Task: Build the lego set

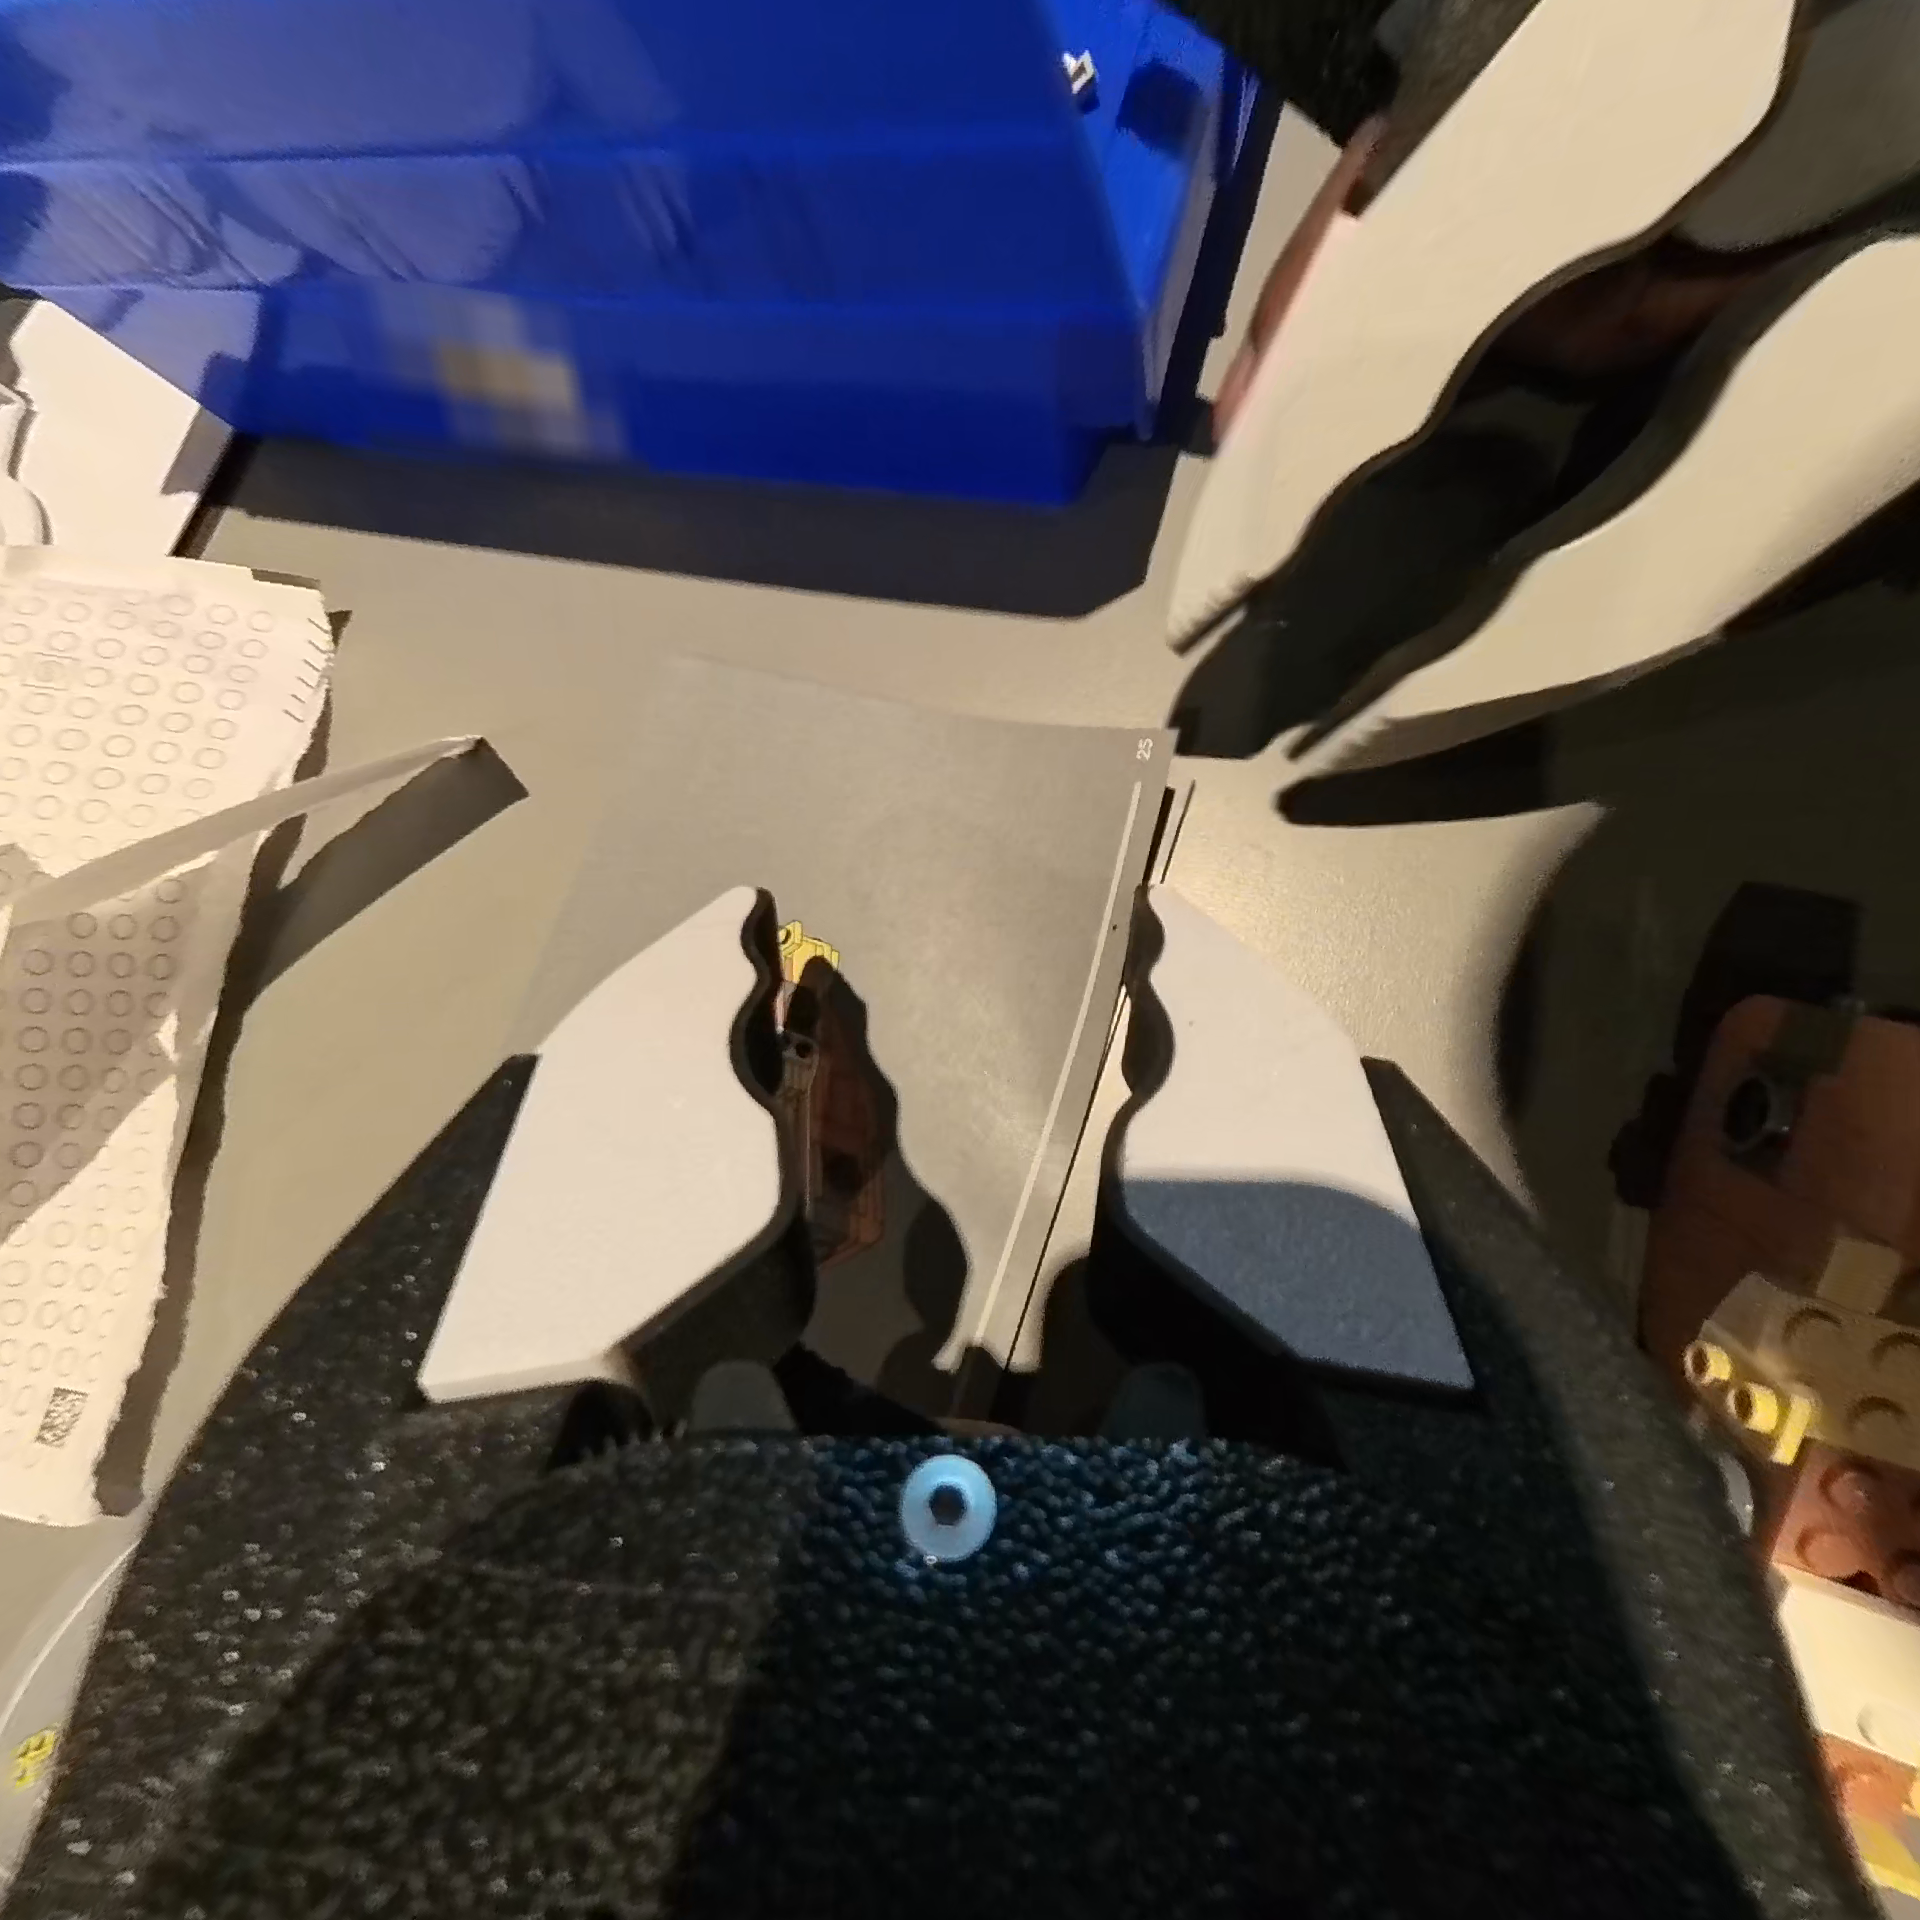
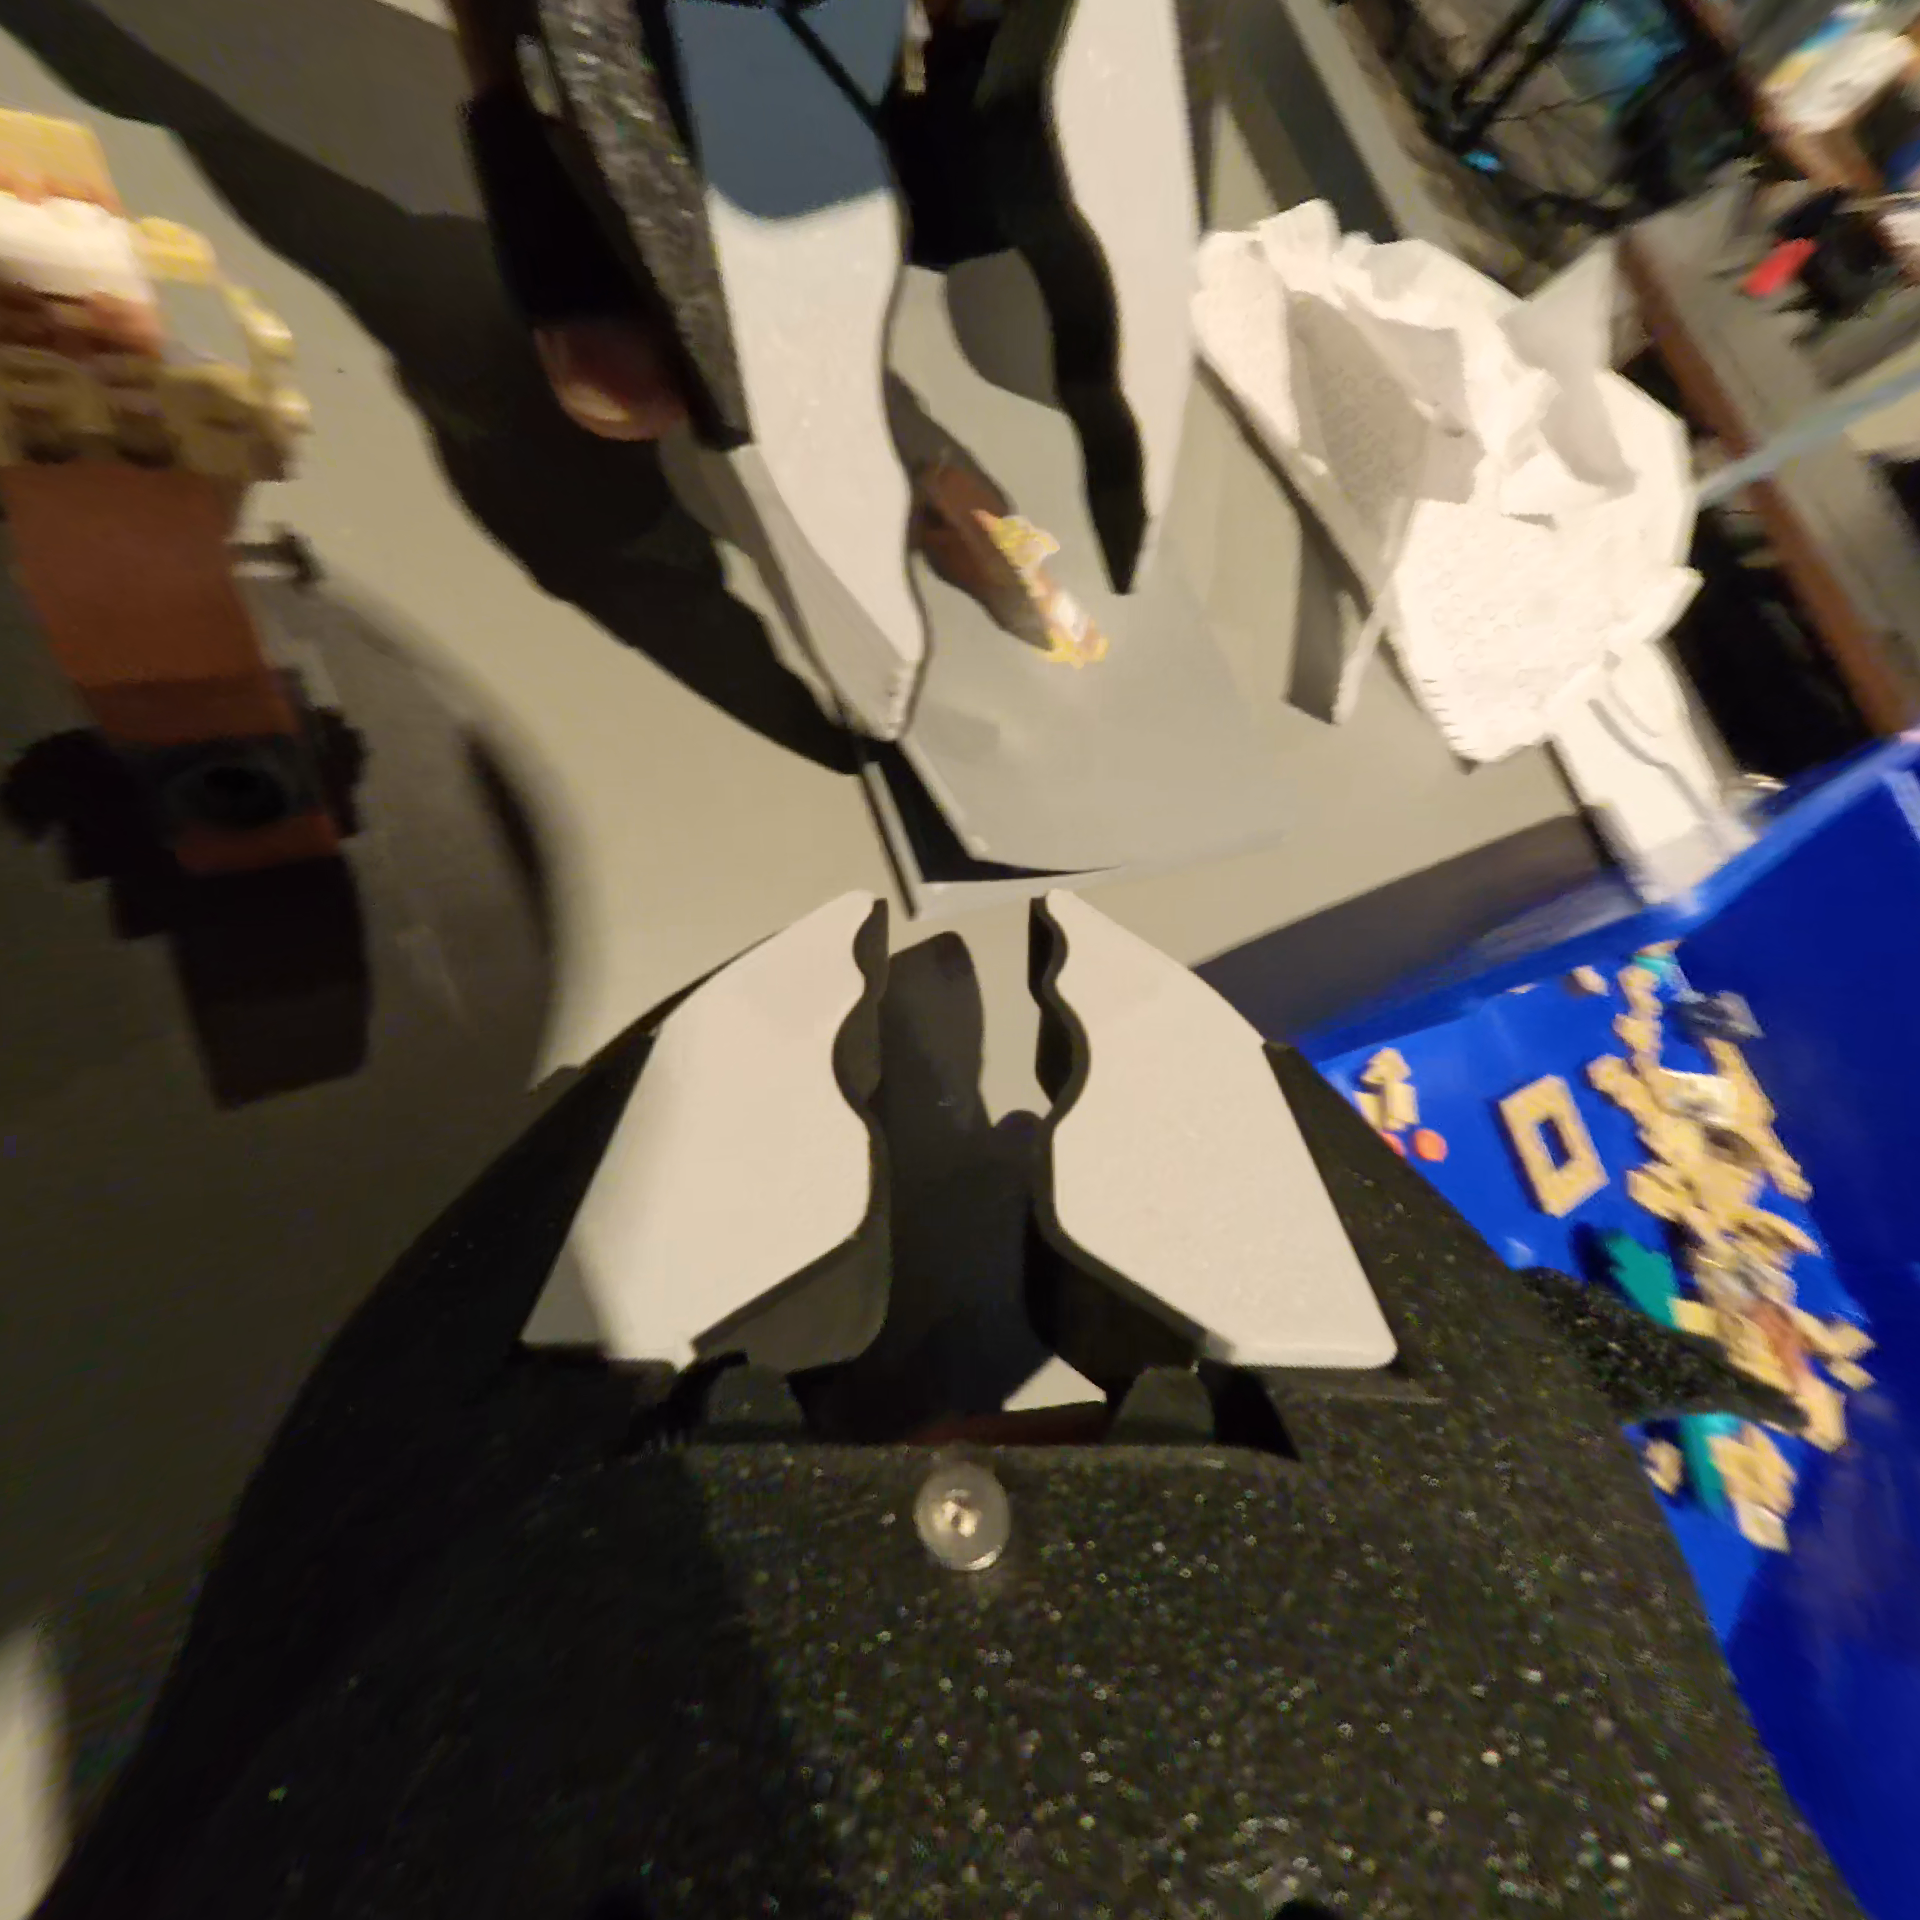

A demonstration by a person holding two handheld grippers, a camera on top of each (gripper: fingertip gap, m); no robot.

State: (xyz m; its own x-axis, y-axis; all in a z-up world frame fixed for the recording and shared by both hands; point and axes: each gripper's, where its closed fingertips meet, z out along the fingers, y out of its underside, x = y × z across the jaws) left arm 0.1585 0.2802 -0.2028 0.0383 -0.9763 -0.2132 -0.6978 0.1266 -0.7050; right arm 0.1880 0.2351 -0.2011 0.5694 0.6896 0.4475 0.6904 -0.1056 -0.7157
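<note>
A grey instruction booklet point(image 1: 935, 831) lies open on the grey table, with a picture of a model on its page. My left gripper point(image 1: 956, 914) is open wide and empty, just above the page. My right gripper point(image 2: 956, 914) has its jaws a little apart and holds nothing; its tips are at the booklet's point(image 2: 1143, 790) far corner. It shows in the left wrist view point(image 1: 1195, 675) at the upper right. The left gripper point(image 2: 1008, 623) shows at the top of the right wrist view. A part-built brown and tan lego model point(image 1: 1808, 1247) point(image 2: 135, 520) stands beside the booklet.
A blue bin point(image 1: 727, 312) stands behind the booklet; in the right wrist view the blue bin point(image 2: 1818, 1039) holds several loose tan and teal pieces point(image 2: 1683, 1195). Torn white paper bags point(image 1: 104, 831) point(image 2: 1455, 468) lie on the booklet's other side. Both views are blurred.
</note>
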